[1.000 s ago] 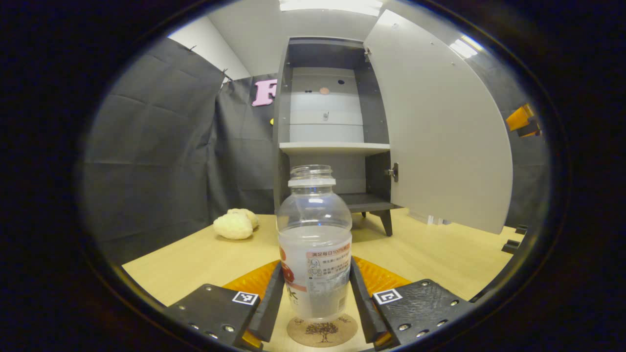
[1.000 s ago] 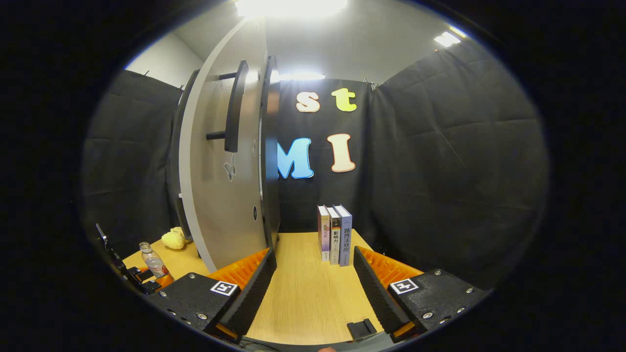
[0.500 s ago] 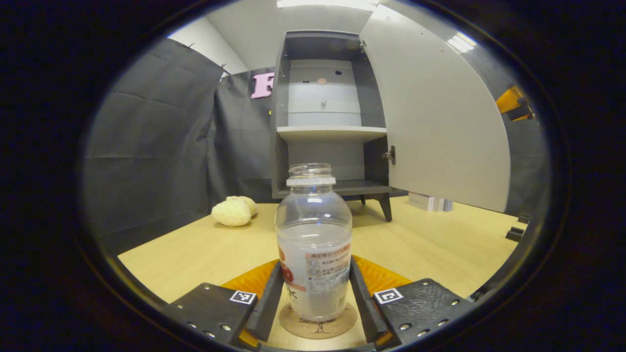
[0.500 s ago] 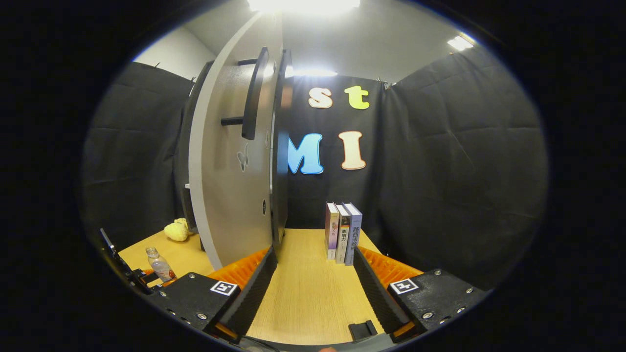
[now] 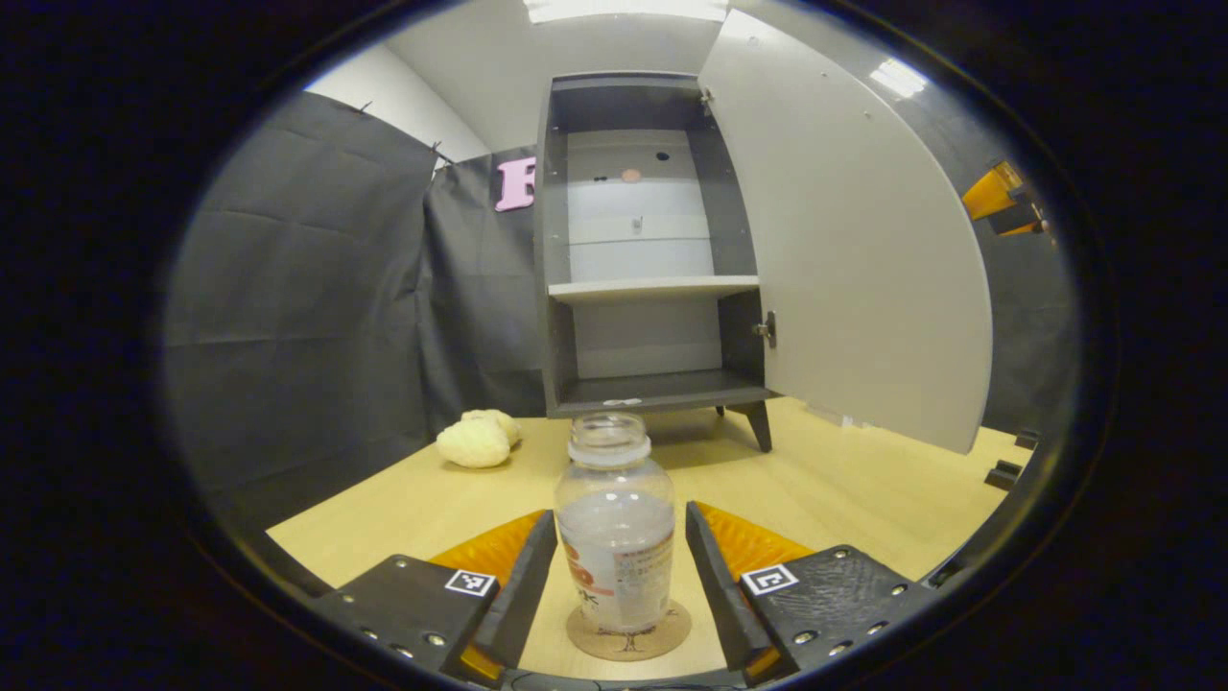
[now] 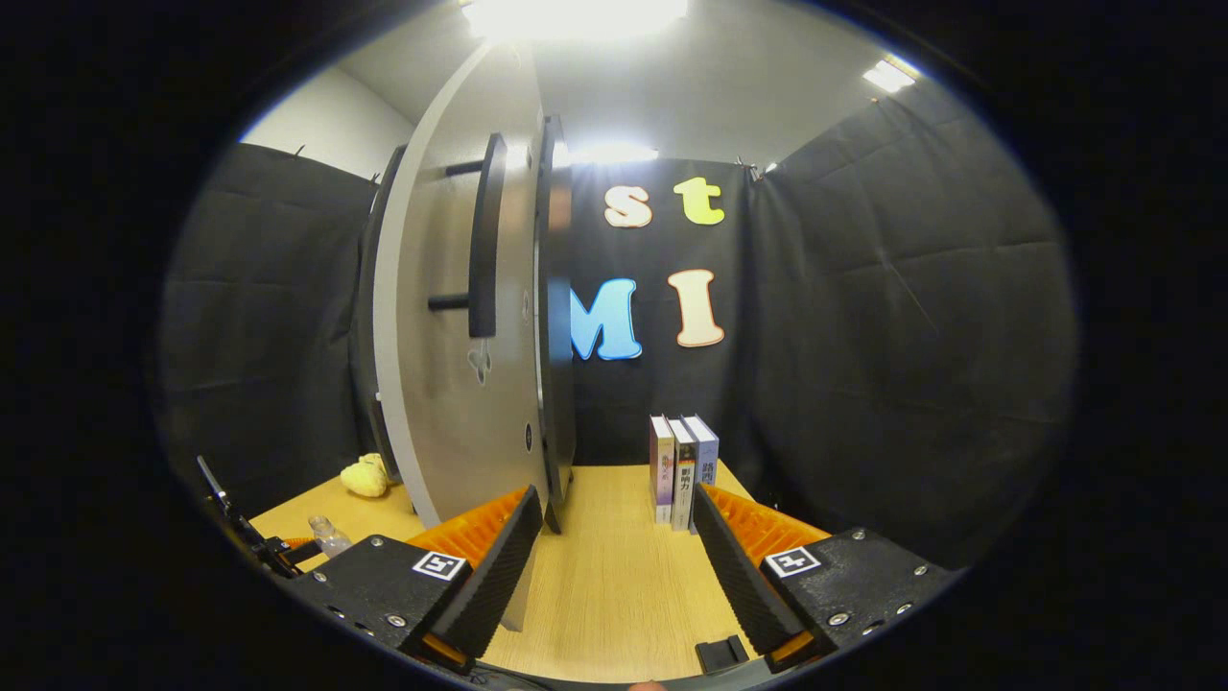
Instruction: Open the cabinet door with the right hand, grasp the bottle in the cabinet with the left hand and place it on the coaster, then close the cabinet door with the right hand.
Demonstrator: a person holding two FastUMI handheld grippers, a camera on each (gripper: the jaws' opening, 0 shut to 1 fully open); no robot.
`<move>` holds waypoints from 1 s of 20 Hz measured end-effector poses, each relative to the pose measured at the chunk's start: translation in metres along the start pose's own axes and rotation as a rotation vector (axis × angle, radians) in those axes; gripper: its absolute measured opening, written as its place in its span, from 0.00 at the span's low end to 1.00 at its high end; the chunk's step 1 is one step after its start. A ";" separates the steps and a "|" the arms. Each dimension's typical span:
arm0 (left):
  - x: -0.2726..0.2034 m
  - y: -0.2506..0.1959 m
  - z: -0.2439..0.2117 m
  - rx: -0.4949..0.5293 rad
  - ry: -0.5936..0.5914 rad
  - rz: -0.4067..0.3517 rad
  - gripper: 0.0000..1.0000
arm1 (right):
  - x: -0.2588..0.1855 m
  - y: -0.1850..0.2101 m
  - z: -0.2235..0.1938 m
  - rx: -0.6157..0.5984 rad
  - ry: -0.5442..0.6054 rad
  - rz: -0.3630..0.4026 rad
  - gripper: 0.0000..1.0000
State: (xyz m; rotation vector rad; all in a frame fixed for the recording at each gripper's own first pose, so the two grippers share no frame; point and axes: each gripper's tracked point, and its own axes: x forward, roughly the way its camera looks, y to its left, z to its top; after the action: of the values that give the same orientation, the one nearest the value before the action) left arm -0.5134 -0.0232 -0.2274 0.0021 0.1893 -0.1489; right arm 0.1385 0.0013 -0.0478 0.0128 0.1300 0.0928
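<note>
- The bottle [image 5: 616,533] stands upright on the coaster [image 5: 628,631], between the spread fingers of the left tool [image 5: 619,576], neither finger touching it.
- The right tool [image 6: 614,561] is spread and empty, nearer the cabinet door [image 6: 451,384].
- The door's free edge lies just left of it, the vertical handle [image 6: 484,250] above; closing likely means pushing leftward.
- Books [image 6: 683,470] stand ahead on the surface [image 6: 614,576], leaving open room.
</note>
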 end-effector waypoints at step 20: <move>-0.071 0.148 0.223 0.009 -0.150 0.179 0.77 | 0.030 0.010 0.126 -0.012 -0.092 -0.128 0.92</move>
State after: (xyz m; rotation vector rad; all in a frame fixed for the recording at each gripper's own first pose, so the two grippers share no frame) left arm -0.5186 0.1302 0.0034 0.0163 0.0382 0.0285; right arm 0.1838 0.0132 0.0736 -0.0036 0.0384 -0.0343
